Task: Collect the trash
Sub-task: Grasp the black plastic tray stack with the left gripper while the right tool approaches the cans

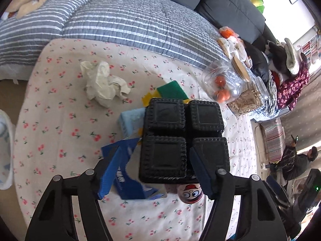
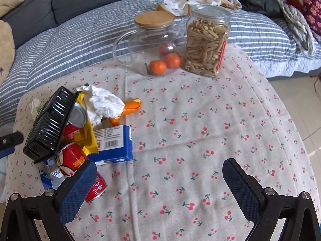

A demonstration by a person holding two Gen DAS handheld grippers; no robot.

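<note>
My left gripper (image 1: 154, 168) is shut on a black plastic food tray (image 1: 183, 140) with four compartments, held over a trash pile. In the right wrist view the tray (image 2: 51, 120) tilts above red cans (image 2: 73, 157), a blue and white carton (image 2: 114, 142), a yellow wrapper (image 2: 88, 132), crumpled white tissue (image 2: 104, 102) and orange peel (image 2: 130, 108). Another crumpled tissue (image 1: 104, 83) lies apart on the cherry-print tablecloth (image 1: 60, 140). My right gripper (image 2: 160, 190) is open and empty, just right of the pile.
A glass teapot (image 2: 152, 46) with a bamboo lid holds oranges. A jar of seeds (image 2: 206, 40) stands next to it. A sofa with a striped blanket (image 2: 70, 38) runs behind the table. Clothes lie at the right.
</note>
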